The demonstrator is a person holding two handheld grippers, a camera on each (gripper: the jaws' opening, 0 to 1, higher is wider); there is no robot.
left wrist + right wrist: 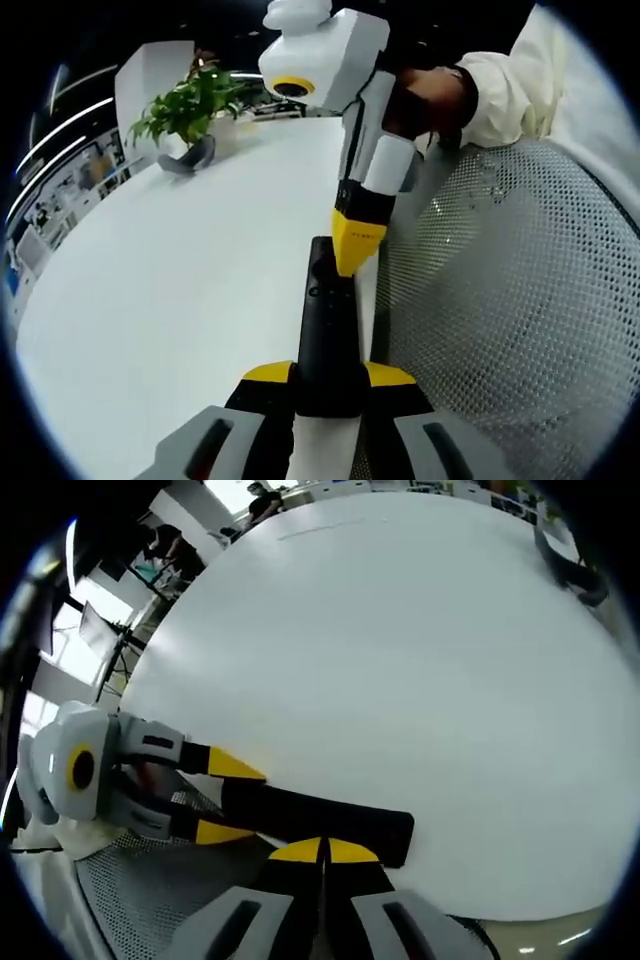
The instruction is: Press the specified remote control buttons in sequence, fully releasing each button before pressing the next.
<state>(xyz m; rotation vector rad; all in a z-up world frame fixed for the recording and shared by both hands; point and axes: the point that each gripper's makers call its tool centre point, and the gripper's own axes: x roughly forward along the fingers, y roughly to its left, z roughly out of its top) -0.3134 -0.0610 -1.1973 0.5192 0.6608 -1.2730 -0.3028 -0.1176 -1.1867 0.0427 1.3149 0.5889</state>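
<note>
Black remote (327, 335), one, clamped in left gripper (328, 377), right gripper (322, 850) touching it

Even, bright overhead light washed out the white table (180, 290); shadows beneath the tongs were faint; fisheye bending and slight blur marked the edges.

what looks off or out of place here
Nothing is spilled or damaged. The one oddity: the remote sticks out past the table edge, held in the left gripper over a mesh chair, while the shut right gripper presses it.
</note>
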